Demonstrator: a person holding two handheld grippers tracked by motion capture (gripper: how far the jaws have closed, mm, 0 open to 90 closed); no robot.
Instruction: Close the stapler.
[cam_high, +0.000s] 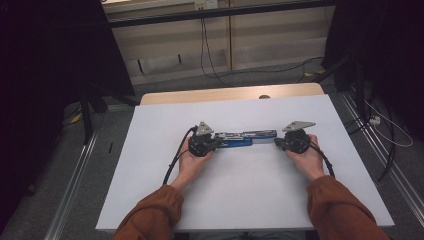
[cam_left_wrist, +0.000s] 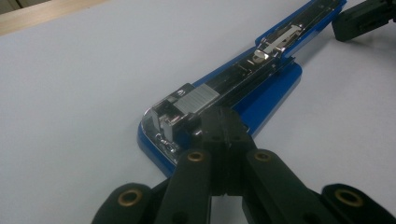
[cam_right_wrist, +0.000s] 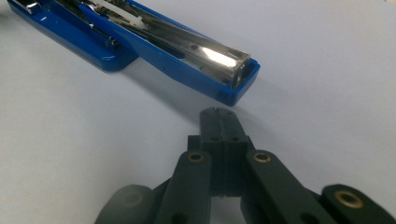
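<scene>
Stapler (cam_high: 244, 138): one, blue, swung fully open, lying flat mid-surface (cam_high: 150, 165) between both tongs. Left tongs (cam_left_wrist: 226, 122): jaws closed together, tips at the stapler's left end, gripping nothing. Right tongs (cam_right_wrist: 219, 122): jaws closed, empty, just beside its right end.

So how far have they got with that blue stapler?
Done: the blue stapler lies swung fully open on the white table, its metal staple channel exposed. In hand: nothing; the left gripper rests shut against one end, the right gripper shut just short of the other. Left: probably loading and closing it.
</scene>
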